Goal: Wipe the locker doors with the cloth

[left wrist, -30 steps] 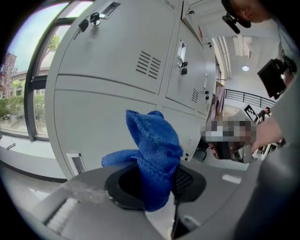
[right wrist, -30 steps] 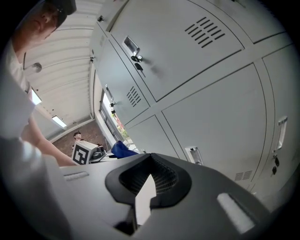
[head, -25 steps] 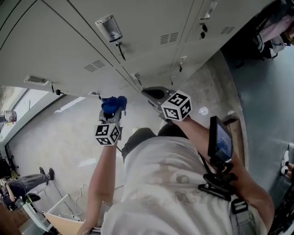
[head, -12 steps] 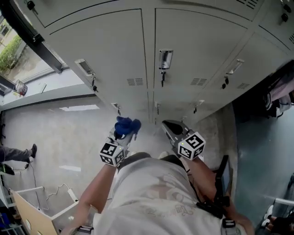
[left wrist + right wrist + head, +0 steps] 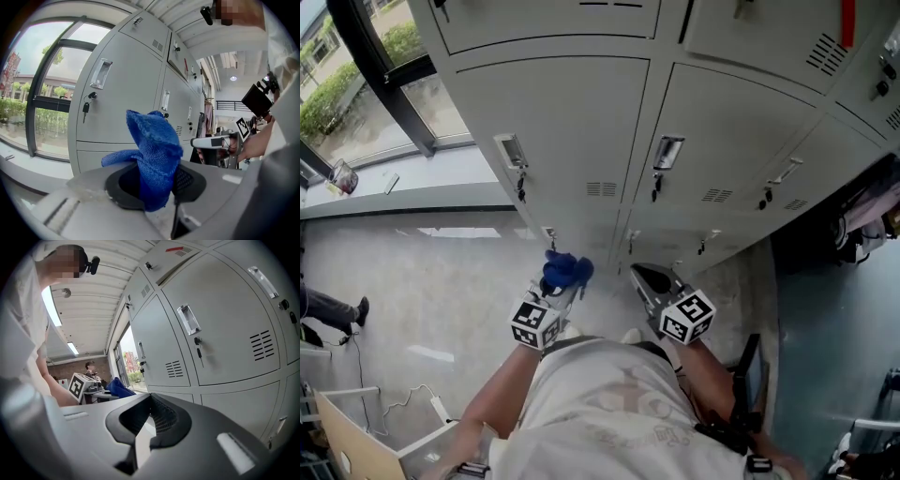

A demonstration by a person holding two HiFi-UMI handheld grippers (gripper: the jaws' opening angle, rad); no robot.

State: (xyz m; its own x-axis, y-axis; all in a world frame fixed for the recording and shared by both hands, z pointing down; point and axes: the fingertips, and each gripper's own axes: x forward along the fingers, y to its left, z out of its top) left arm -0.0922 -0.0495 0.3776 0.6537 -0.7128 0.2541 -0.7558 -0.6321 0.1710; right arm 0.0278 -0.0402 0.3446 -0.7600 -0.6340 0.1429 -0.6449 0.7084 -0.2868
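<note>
The left hand-held gripper (image 5: pixel 154 183) is clamped on the blue cloth (image 5: pixel 152 145), which bunches up just short of the grey locker doors (image 5: pixel 572 122). Beside it, the right hand-held gripper (image 5: pixel 149 420) is closed and empty. Below lies a pale floor (image 5: pixel 422 281), and a window (image 5: pixel 356 84) stands beyond on the left.

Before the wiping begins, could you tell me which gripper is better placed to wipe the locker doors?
Probably left: the left gripper is shut on the blue cloth and faces the locker doors, while the right gripper is shut and holds nothing.
</note>
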